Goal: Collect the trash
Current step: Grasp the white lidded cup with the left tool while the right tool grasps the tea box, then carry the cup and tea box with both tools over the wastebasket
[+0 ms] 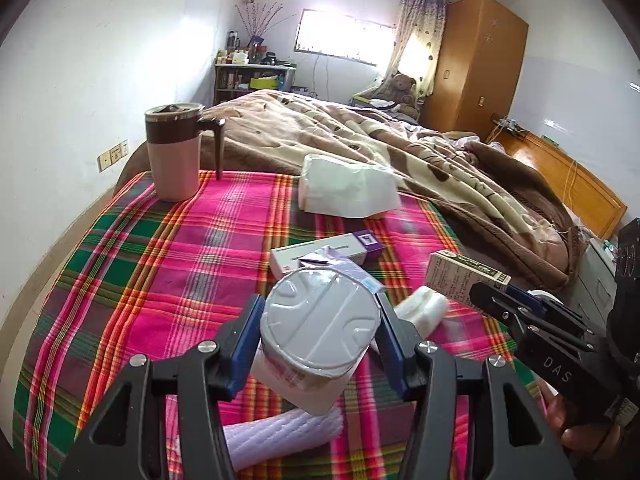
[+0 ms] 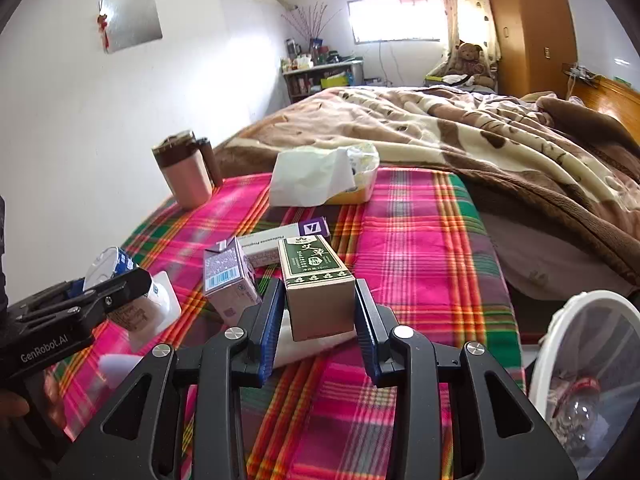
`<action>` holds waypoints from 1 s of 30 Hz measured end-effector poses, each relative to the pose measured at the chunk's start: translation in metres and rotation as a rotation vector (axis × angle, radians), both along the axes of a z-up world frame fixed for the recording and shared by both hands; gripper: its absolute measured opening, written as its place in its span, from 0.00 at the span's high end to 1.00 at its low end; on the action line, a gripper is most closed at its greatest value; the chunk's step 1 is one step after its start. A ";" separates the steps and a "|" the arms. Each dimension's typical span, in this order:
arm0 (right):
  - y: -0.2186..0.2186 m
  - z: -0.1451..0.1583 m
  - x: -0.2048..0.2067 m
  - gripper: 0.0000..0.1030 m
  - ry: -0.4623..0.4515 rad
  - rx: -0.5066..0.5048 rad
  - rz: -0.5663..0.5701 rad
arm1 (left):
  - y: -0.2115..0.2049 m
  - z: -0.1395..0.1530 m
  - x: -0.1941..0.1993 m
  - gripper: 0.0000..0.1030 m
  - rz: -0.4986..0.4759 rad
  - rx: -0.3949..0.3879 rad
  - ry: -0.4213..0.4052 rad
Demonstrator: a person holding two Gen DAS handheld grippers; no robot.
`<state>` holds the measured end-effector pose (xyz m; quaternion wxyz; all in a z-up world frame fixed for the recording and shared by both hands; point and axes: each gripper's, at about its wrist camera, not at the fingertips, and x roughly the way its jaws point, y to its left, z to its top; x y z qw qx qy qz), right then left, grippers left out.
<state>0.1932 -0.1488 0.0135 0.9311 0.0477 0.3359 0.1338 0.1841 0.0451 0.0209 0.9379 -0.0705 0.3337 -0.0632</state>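
Left gripper [image 1: 318,334]: clamped on a white yogurt cup [image 1: 316,344] with a foil lid, one blue pad on each side of the wall, the cup clear of the plaid cloth [image 1: 132,280].
Right gripper [image 2: 320,320]: clamped on a small green-and-tan box [image 2: 318,288], pads on its two side faces, the box tilted with its top away from the camera.
Trash bin [image 2: 552,344]: white rim at the near right edge of the bed, off the cloth; a clear bottle seems to lie inside.
Step in hand: I judge both pieces are lifted and must go to the bin. It is better to carry the box first, because the bin is on the right side, and to hold the cup level so nothing drips.
Risk: the cup wall is soft; more squeezing can crush it.
Still on the cloth: a purple carton [image 2: 228,280] near the middle, a long white box [image 2: 276,240] behind it, crumpled white tissue close to the cup.
Far edge: tissue pack [image 1: 344,190], and a brown mug [image 1: 176,152] at the far left corner.
Writing: "DAS" and "GenRobot.AI" on the grippers; Chinese characters on the green box; "Fluticasone Propionate", partly readable, on the long box.
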 end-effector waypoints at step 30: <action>-0.115 0.024 -0.089 0.65 -0.116 0.017 -0.307 | -0.153 0.037 -0.055 0.46 -0.336 0.011 -0.115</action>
